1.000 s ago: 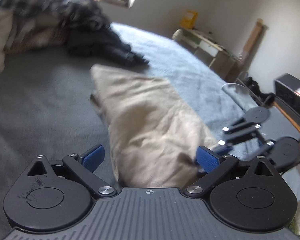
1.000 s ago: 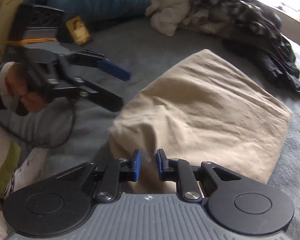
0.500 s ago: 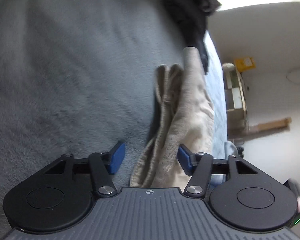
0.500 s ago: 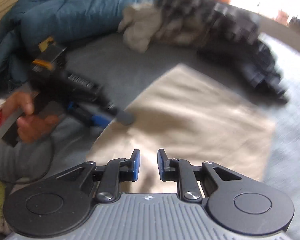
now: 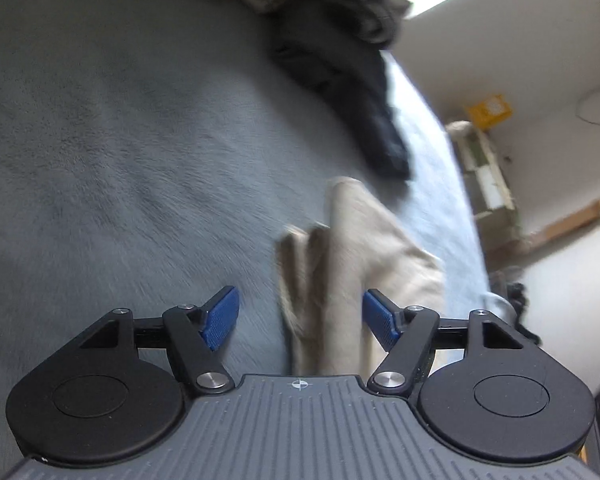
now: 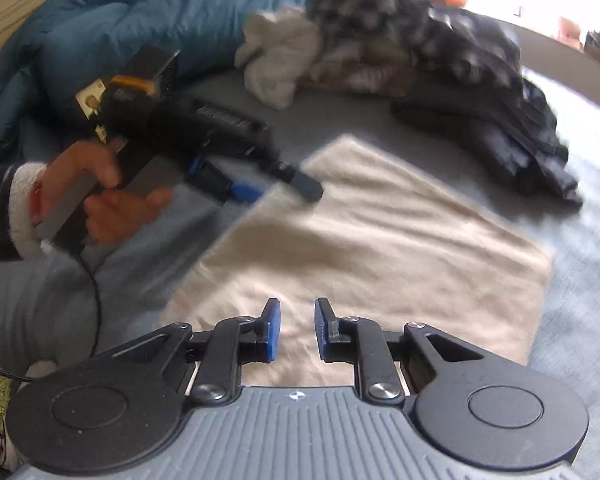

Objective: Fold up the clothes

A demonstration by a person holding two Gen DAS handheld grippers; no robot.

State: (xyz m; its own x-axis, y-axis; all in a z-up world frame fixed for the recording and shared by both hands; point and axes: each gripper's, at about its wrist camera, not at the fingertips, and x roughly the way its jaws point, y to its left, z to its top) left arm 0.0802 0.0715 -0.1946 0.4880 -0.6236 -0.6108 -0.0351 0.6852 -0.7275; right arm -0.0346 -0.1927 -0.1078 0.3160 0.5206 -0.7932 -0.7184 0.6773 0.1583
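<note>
Garment: a beige, soft cotton garment [image 6: 380, 256] lay on the grey fleecy bedspread [image 5: 120, 152], already folded into a flat, stacked rectangle.
Left gripper: the black left gripper with blue pads [image 5: 300, 320] had its jaws wide apart, straddling the garment's layered side edge without closing on it.
Right gripper: the black right gripper with blue pads [image 6: 296, 330] hovered over the near edge, its jaws a narrow gap apart and holding nothing.
Handling: the fabric looked light, limp and creased, not slippery or fragile; I judged it would sag and fan open unless all layers were pinched together.
Where to grip: the stacked side edge between the left jaws seemed the best hold, with a second grip on the near edge for support.
Left view only: it showed the separate layers at the fold edge, plus a wooden shelf unit [image 5: 484, 176] by the wall.
Right view only: it showed the garment's full outline, the person's hand [image 6: 112, 196] on the left gripper's handle, a blue quilt [image 6: 140, 20], and a heap of checked and dark clothes [image 6: 440, 68] beyond.
Stage: whether more folds remained, I could not tell.
</note>
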